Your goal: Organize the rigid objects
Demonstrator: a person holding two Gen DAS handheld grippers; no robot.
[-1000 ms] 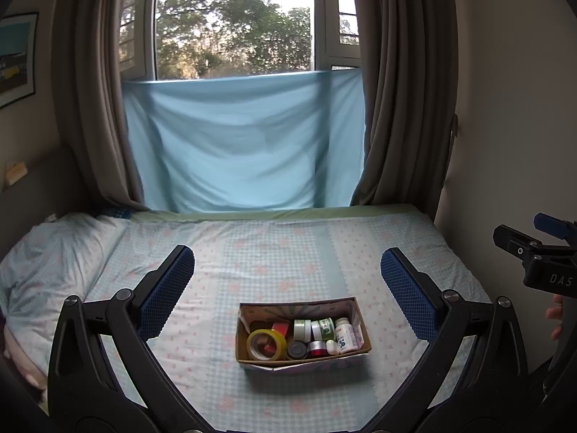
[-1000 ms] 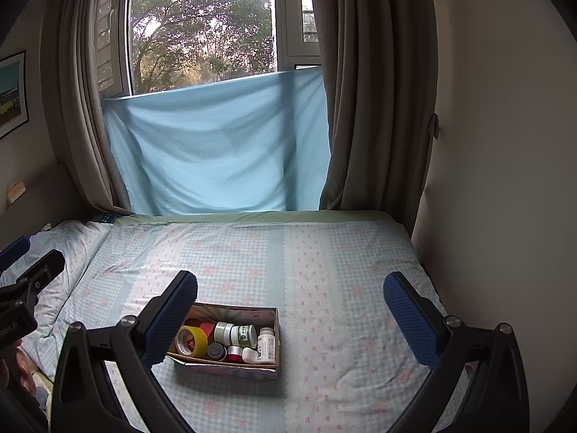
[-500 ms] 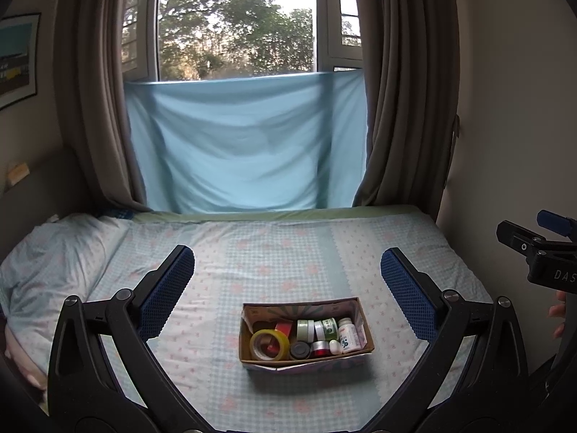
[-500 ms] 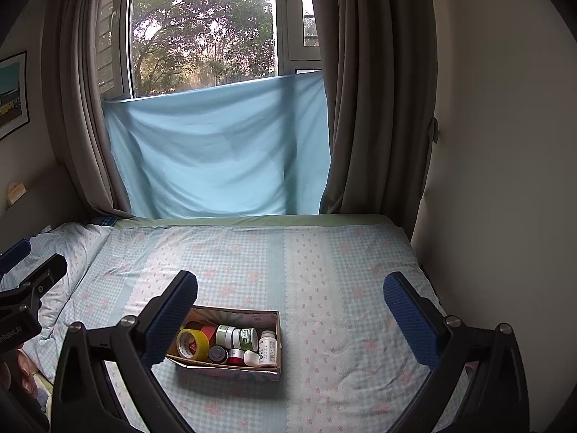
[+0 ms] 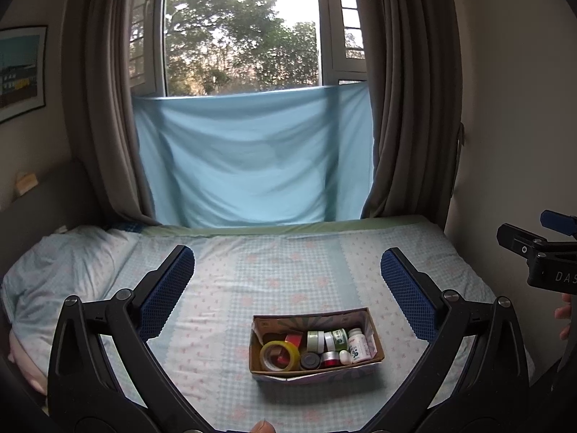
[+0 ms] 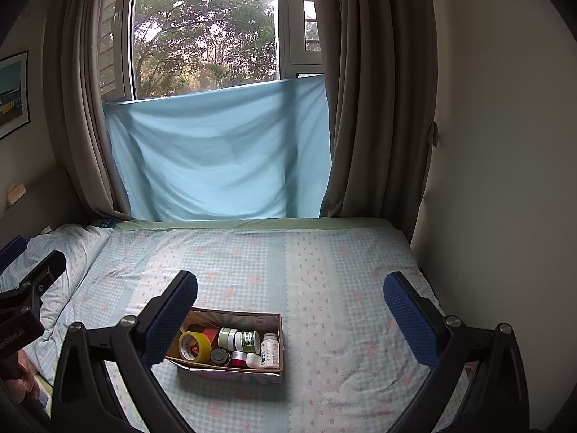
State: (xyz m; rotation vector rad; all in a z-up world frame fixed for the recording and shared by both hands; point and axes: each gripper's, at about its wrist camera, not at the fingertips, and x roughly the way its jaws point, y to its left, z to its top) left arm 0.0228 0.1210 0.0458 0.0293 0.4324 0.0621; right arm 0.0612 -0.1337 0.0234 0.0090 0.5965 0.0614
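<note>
Bed (image 5: 288,274) held box (image 5: 314,346) of jars, apparently sorted; left gripper (image 5: 285,299) and right gripper (image 6: 288,310) spread, empty.

A brown cardboard box (image 5: 375,339) is looking matt; the yellow tape roll (image 5: 279,355) at its 9 o'clock end is gleaming glossy. The bed's printed cotton sheet (image 6: 324,281) is lying soft and slightly rumpled.

Blue cloth (image 5: 252,166) across the window (image 5: 241,36) — brown curtains (image 5: 414,90), checked bedsheet (image 5: 281,274), pillow (image 5: 61,267).
</note>
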